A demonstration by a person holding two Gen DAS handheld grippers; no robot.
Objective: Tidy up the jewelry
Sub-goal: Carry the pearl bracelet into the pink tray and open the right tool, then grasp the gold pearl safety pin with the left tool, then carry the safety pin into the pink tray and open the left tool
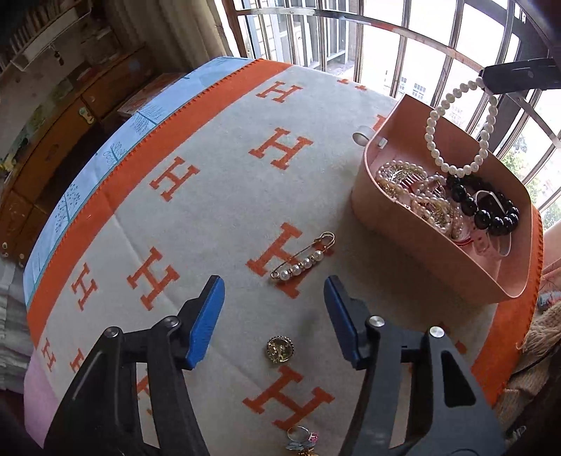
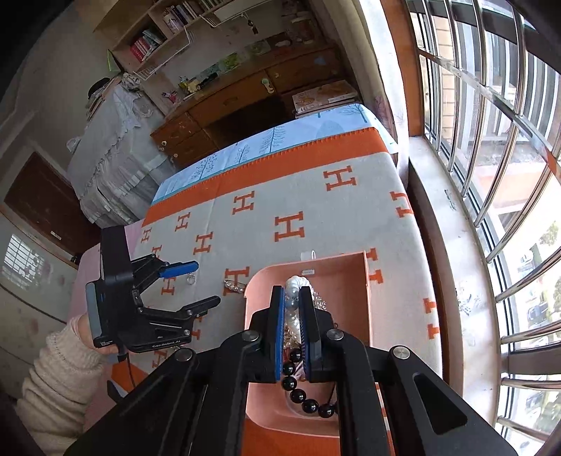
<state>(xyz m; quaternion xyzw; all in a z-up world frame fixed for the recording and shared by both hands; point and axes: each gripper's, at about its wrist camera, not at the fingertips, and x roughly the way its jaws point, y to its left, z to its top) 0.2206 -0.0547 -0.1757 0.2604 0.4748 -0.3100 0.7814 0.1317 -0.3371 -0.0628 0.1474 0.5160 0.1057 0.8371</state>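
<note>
Pearl bracelet (image 1: 459, 129) dangling over pink box (image 1: 413, 242) of jewelry (image 1: 420, 196)

Window: barred window (image 2: 491, 175) along the right, bright daylight.
Furniture: wooden drawer cabinet (image 2: 224, 112) against the far wall, bookshelf (image 2: 164, 31) above.
Door: dark wooden door (image 2: 42, 203), far left.

The left wrist view is taken from close above the blanket (image 1: 217, 196), tilted steeply down, with the window bars at 1 o'clock and the pink box (image 1: 413, 228) at 3 o'clock. The right wrist view is taken from higher, directly over the same pink box (image 2: 354, 280), with the window at 3 o'clock. Blanket (image 2: 266, 203), box and wooden cabinets (image 2: 224, 105) are shared by both
</note>
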